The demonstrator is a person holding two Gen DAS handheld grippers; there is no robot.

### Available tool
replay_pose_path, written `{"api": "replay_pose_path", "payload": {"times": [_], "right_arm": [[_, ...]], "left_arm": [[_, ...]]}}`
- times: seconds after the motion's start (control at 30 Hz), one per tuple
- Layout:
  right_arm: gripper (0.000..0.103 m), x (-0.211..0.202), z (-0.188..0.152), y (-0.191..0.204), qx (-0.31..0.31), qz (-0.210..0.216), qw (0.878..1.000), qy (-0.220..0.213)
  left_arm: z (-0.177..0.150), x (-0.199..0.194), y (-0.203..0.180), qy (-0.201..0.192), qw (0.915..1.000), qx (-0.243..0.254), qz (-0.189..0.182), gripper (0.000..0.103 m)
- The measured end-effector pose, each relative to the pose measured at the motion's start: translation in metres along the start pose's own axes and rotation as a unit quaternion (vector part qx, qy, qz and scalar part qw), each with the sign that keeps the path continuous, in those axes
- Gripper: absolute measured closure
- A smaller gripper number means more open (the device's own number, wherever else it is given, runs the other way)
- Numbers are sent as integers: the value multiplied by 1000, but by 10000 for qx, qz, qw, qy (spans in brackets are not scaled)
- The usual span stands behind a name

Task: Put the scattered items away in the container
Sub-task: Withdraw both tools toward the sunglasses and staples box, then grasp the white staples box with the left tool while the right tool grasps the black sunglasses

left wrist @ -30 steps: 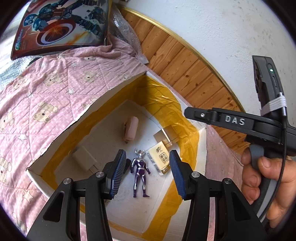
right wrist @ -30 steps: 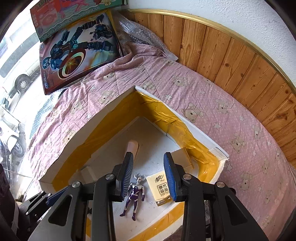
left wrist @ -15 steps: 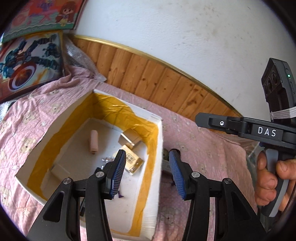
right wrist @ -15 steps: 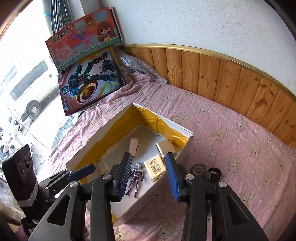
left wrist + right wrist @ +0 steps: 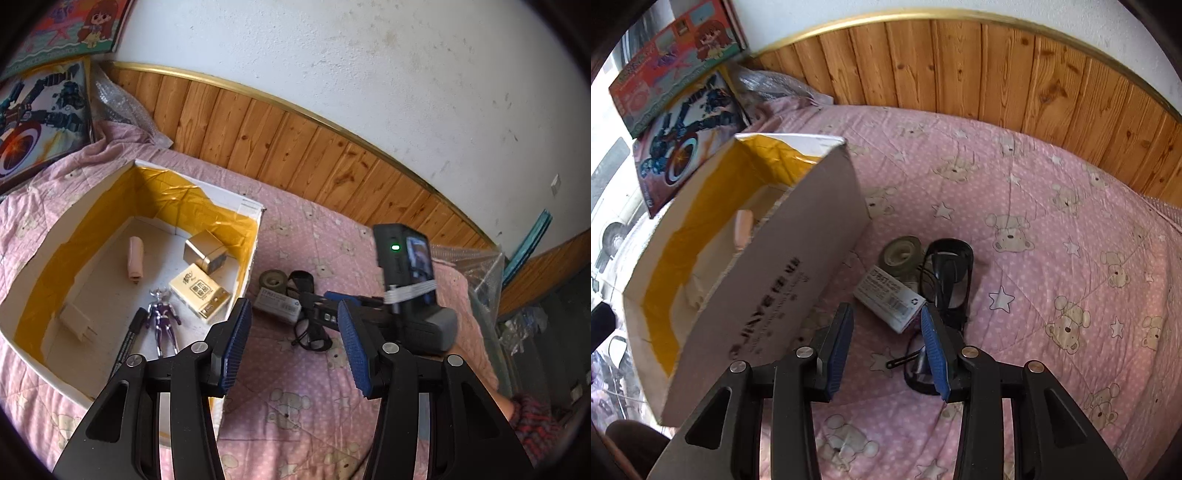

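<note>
White box (image 5: pixel 892 299) lies just beyond the right gripper's (image 5: pixel 886 350) parted, empty fingers (image 5: pixel 840 343).

Open white cardboard box with yellow-taped inner walls (image 5: pixel 255 236) sits on the pink quilt, no lid. On its floor: a purple-and-silver toy figure (image 5: pixel 164 321) lying flat, a yellow printed tissue pack (image 5: pixel 199 291), a small gold cube box (image 5: pixel 205 251) near the far corner, a pale pink cylinder (image 5: pixel 136 260), a flat white block (image 5: pixel 75 321), a black pen (image 5: pixel 129 341).

Still outside, just beside the box: a dull grey tape roll (image 5: pixel 901 253), a white labelled rectangular carton (image 5: pixel 892 297), black-framed glasses (image 5: pixel 947 275), clustered and touching.
</note>
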State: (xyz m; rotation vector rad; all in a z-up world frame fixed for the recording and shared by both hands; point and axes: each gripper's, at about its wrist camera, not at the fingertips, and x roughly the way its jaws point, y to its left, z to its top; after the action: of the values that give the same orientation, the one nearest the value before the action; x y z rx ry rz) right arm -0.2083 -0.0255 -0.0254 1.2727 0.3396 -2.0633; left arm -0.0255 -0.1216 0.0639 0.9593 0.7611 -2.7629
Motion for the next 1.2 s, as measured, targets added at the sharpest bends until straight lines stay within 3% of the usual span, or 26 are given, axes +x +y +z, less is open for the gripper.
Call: {"api": "replay_pose_path", "payload": {"times": [0.2,0.3,0.37,0.47,0.6,0.77,0.93,1.2], "right_arm": [[52,65,11,-23,354,-340,9987,132],[49,70,9,-31,298,-29,9992,264],[57,67,3,-33,-10,237,9978,626],[69,52,-18,-38,-553,126,9937,965],[71,28,-53,-58,-595,-7,9913,1171],[74,9,-93,-80,-302,10,9925,1183],[72,4,-97,-97,49,239,9950,966],[70,4,-96,-103,-241,396,9949,900]], "left_arm": [[1,23,3,170,9995,-246,40,52],[1,29,1,216,9997,-75,69,52],[0,30,0,228,9997,45,73,52],[-1,30,-3,269,9995,142,-24,52],[-11,39,-21,570,9966,498,-334,52],[-39,67,-54,1099,9873,1022,-514,52],[-72,105,-75,1466,9751,1662,-104,51],[-101,148,-87,1652,9543,2471,301,51]]}}
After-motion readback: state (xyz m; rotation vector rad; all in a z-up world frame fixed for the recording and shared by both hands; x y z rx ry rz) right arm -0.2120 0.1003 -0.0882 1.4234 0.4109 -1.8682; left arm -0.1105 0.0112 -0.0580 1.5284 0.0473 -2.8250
